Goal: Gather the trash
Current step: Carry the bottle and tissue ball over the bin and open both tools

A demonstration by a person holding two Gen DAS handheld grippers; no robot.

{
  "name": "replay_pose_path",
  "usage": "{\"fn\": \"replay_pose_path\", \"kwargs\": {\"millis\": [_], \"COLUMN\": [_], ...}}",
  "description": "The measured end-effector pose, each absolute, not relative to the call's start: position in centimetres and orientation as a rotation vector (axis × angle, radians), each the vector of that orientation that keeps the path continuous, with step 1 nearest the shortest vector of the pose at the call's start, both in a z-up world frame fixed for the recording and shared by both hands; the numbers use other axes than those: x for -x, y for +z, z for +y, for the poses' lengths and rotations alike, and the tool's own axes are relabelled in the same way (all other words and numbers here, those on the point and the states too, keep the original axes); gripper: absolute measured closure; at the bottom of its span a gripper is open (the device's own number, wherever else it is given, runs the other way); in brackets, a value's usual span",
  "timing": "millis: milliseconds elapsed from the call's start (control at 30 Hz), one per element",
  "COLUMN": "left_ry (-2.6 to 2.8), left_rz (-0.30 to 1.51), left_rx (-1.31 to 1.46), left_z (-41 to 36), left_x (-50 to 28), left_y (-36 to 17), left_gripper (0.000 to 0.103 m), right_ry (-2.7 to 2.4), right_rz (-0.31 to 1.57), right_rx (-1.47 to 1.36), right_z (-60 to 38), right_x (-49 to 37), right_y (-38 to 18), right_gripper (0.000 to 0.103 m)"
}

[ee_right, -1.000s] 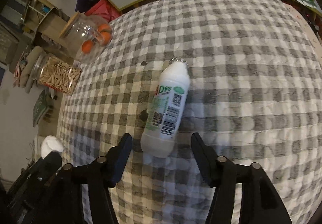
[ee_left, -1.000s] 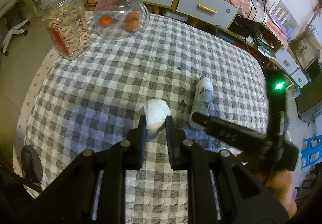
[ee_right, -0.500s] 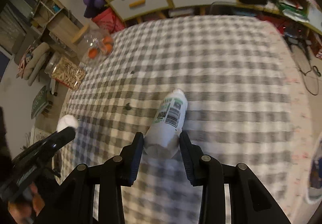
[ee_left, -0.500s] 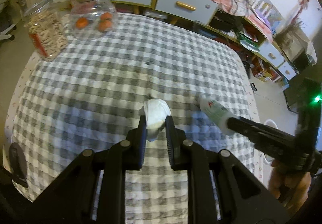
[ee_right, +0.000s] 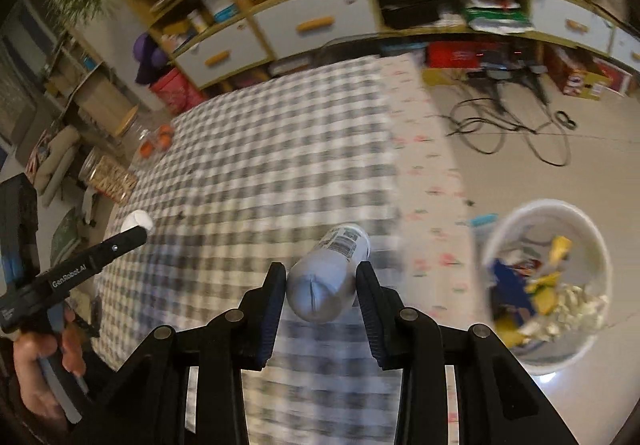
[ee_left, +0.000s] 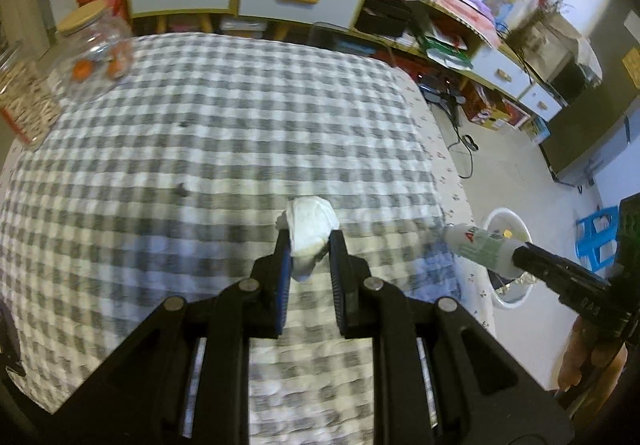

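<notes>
My left gripper (ee_left: 308, 245) has its two fingers pinched on a crumpled white tissue wad (ee_left: 310, 225), which bulges out above the tips and hangs clear of the checked tablecloth (ee_left: 200, 133) below. My right gripper (ee_right: 320, 281) clamps the base end of a white plastic bottle (ee_right: 328, 273) between its pads, the bottle's label end pointing away from me over the cloth's edge. Past the bottle, down on the floor to the right, stands a white waste bin (ee_right: 592, 349) already holding wrappers and scraps. At the far left corner of the table I can make out a glass jar (ee_left: 96, 49) with orange fruit inside and, beside it, another jar (ee_left: 20, 97) of pale sticks.
</notes>
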State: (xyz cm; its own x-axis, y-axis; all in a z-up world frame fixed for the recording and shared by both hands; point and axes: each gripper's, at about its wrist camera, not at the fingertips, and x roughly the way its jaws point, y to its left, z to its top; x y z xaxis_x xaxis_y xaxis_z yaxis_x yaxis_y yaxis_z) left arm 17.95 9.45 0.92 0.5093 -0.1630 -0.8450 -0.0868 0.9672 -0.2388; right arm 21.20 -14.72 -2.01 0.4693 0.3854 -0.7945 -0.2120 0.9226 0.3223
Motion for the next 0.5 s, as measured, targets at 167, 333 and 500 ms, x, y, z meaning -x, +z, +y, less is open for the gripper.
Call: {"fn": "replay_pose_path", "kwargs": {"millis": [167, 333, 500], "left_ry": [-0.115, -0.189, -0.267], "left_rz": [1.036, 1.047, 1.062], "left_rx": [0.232, 0.188, 0.177], "left_z": [5.3, 0.6, -3.2], "left_x": [-18.9, -19.6, -20.0], "left_y": [0.7, 0.1, -0.7], "left_gripper": [0.083, 0.083, 0.083], "right_ry": [0.310, 0.244, 0.186], "right_rz": [1.013, 1.020, 1.041], "right_rx": [-0.240, -0.311, -0.338], "right_z": [-20.3, -25.7, -29.4], "right_x": [-20.9, -20.9, -20.6], "right_y": [-2.0, -2.7, -3.7], "right_gripper": [0.066, 0.066, 0.066]}}
